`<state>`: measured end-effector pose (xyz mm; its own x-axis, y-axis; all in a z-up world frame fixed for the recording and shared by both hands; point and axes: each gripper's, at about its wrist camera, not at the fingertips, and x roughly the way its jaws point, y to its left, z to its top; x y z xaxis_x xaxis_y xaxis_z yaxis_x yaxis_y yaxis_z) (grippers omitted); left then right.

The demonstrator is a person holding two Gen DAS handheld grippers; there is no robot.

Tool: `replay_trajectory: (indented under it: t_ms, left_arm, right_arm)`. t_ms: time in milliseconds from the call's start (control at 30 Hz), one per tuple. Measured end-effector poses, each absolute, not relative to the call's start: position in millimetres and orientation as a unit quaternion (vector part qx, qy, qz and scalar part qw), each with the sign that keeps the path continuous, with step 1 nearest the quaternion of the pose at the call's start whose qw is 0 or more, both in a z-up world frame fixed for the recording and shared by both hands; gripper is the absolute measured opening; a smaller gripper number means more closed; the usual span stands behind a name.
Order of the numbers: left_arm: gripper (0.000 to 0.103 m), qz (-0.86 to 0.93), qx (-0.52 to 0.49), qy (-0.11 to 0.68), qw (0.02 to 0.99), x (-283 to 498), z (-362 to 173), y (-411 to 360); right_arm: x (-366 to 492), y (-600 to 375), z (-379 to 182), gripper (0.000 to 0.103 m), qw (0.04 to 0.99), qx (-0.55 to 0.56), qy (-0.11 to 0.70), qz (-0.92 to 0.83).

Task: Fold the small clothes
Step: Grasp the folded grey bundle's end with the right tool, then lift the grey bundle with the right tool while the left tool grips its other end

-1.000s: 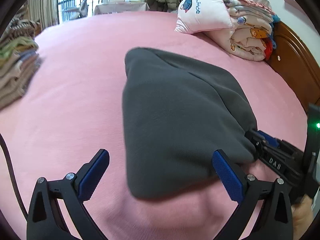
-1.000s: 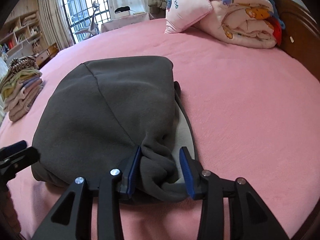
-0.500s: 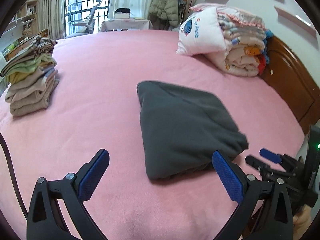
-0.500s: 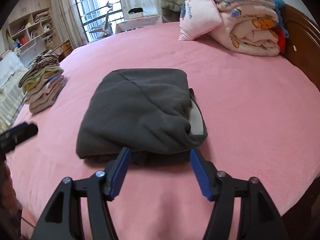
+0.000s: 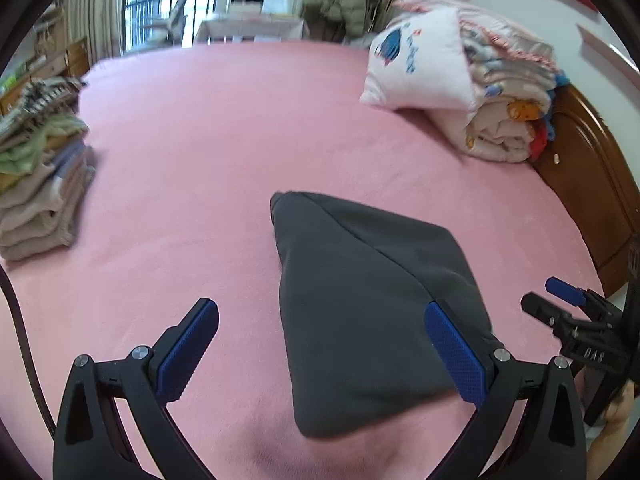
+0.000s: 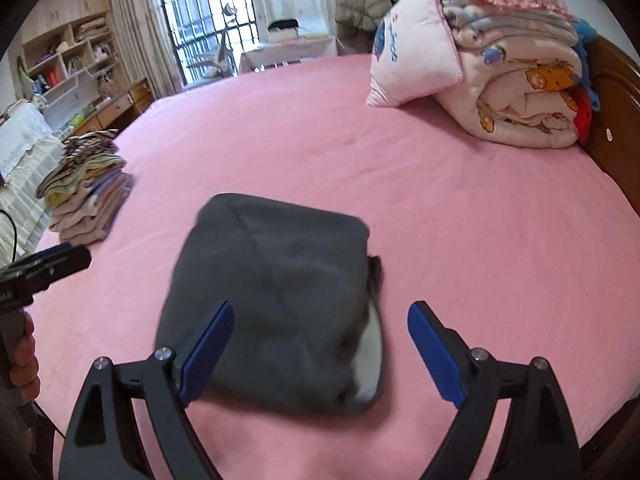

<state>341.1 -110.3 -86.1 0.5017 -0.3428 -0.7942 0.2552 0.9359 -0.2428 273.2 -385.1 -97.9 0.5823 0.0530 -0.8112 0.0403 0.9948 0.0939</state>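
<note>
1. The left gripper has its jaws wide and holds nothing; the right gripper is the same, jaws wide and bare.
2. The folded dark grey fleece garment lies flat on the pink bed, apart from both pairs of jaws. In the left wrist view it sits toward 3 o'clock of the jaw gap; in the right wrist view it sits between the jaws, slightly toward 9 o'clock.
3. My judgement: the fold looks finished, so the step in hand is moving the bundle. Grip both near corners low, catching every layer, and lift level so the pale lining edge at 4 o'clock does not spill out.
4. The stack of folded pastel clothes at 10 o'clock is the likely destination.
5. The rolled cartoon-print quilt and pink pillow sit at 1 o'clock.
6. Writing: the right gripper's body reads roughly "DAS" in the left wrist view; the pillow's blue lettering is unreadable.
</note>
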Motion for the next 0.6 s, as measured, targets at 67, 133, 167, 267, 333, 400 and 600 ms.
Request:
replay_trajectory:
  t_ms: [67, 133, 167, 267, 333, 400, 600]
  left_arm:
    - [0.102, -0.171, -0.066, 0.491, 0.851, 360.0, -102.1, -111.7]
    - [0.102, -0.166, -0.085, 0.514, 0.837, 377.0, -120.3, -112.3]
    - [0.102, -0.165, -0.091, 0.523, 0.831, 384.0, -129.0, -112.9]
    - [0.102, -0.170, -0.092, 0.544, 0.817, 396.8, -151.3, -120.0]
    - [0.102, -0.177, -0.082, 0.555, 0.809, 401.4, -165.7, -128.7]
    - [0.102, -0.183, -0.068, 0.561, 0.804, 403.7, -179.5, -138.0]
    - [0.102, -0.204, -0.063, 0.591, 0.778, 406.5, -219.1, -156.7]
  right_arm:
    - [291.1, -398.6, -109.2, 0.090, 0.875, 0.080, 0.478, 0.009]
    - [308.1, -415.3, -127.1, 0.095, 0.856, 0.120, 0.502, 0.016]
    - [313.8, -421.7, -136.7, 0.101, 0.848, 0.135, 0.511, 0.019]
    - [324.0, -434.3, -164.6, 0.103, 0.825, 0.172, 0.536, 0.038]
    - [328.6, -441.9, -185.1, 0.103, 0.805, 0.200, 0.557, 0.049]
    - [330.4, -447.5, -205.5, 0.103, 0.786, 0.228, 0.570, 0.064]
    - [333.0, -453.0, -251.0, 0.103, 0.745, 0.282, 0.597, 0.097]
